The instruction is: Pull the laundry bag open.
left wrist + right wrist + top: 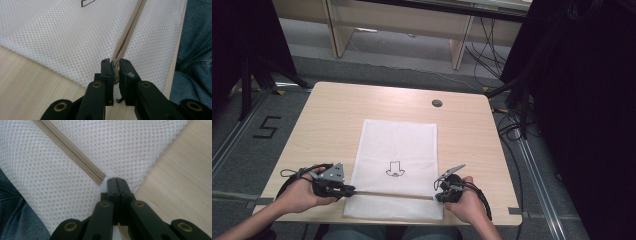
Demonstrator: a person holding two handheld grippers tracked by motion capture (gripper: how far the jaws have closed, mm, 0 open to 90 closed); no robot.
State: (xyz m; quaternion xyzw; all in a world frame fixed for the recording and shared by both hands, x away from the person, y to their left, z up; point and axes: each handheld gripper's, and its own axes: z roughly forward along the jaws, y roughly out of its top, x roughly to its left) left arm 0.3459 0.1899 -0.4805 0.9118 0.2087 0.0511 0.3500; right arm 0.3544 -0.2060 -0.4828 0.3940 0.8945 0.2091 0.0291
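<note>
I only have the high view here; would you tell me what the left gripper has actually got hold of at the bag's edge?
Observer: The left gripper is shut on the zipper pull at the end of the beige zipper.
Operator: Thank you. And is the right gripper on the zipper too?
Observer: No, the right gripper is shut on the white fabric tab just past the zipper's end.
Operator: What is the bag made of?
Observer: The mesh bag is white netting with fine round holes.
</note>
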